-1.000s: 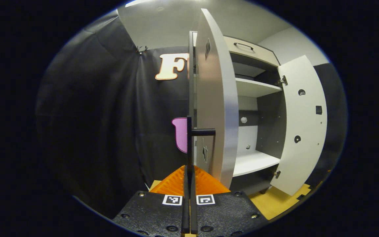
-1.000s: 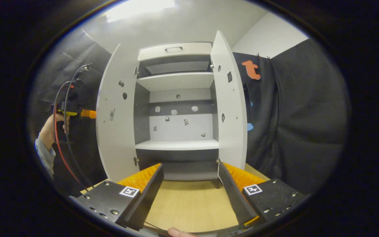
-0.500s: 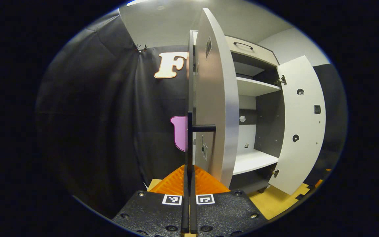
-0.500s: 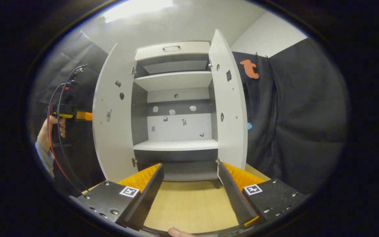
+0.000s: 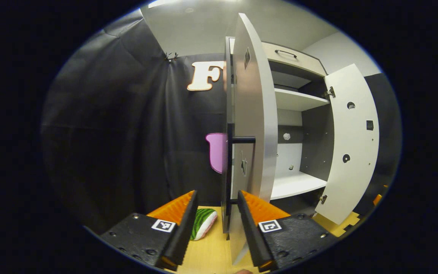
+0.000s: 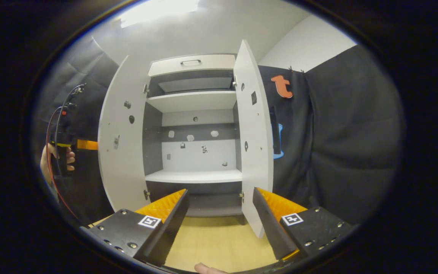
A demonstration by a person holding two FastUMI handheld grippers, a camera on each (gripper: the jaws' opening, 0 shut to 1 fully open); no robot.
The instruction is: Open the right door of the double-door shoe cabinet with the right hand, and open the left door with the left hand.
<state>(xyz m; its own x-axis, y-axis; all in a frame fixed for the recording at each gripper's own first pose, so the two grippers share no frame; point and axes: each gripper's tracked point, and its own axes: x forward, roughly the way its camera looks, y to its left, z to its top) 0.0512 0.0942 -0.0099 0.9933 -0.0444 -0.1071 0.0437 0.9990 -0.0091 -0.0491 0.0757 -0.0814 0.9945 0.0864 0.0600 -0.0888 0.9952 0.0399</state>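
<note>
Standing open: two cabinet doors, left door (image 5: 251, 114) and right door (image 6: 253, 137); both grippers' fingers released.

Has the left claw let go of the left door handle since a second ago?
Yes. The left claw now stands open with its fingers spread on either side of the left door edge; earlier they were closed together under the handle.

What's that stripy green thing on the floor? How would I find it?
Start at the white shoe cabinet with both doors swung open. Follow the left door, the one with the black bar handle, down to the wooden floor. Just left of its bottom edge lies a small soft thing with green stripes and a pale end, the only striped item there.
</note>
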